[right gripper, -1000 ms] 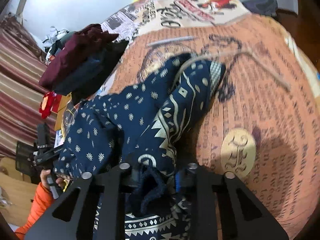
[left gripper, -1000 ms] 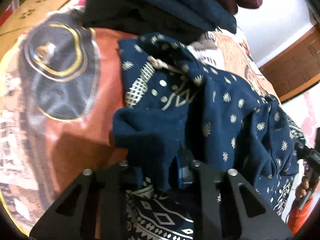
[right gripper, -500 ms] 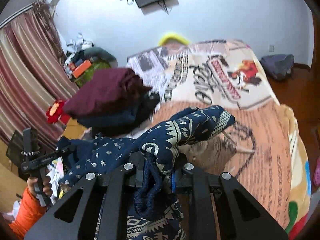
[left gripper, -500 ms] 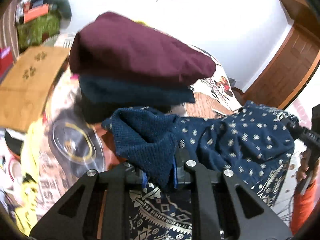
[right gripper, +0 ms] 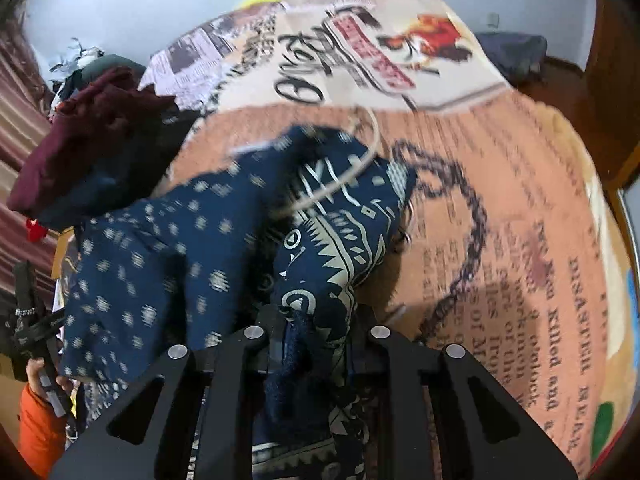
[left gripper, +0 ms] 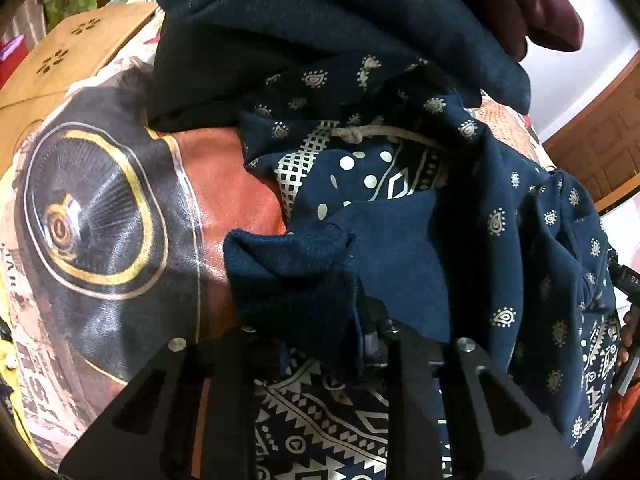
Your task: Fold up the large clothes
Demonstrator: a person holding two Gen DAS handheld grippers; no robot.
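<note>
A navy blue garment with white paisley and geometric print (left gripper: 512,240) lies bunched on the printed bedspread (left gripper: 224,184). My left gripper (left gripper: 320,344) is shut on a ribbed navy edge of it, low over the bed. My right gripper (right gripper: 316,340) is shut on another part of the same garment (right gripper: 176,248), which drapes forward over the bed. A cream drawstring (right gripper: 352,172) loops across the cloth. The other hand-held gripper shows at the left edge of the right wrist view (right gripper: 28,320).
A stack of folded clothes, maroon (right gripper: 84,128) on dark blue (left gripper: 320,12), sits on the bed just beyond the garment. A cardboard box (left gripper: 72,52) is at the far left. Wooden door panels (left gripper: 600,148) and a dark bag (right gripper: 516,52) lie beyond the bed.
Both grippers have dropped from a raised position back down toward the bed, bringing the garment down against the folded stack. Both grips stay shut.
</note>
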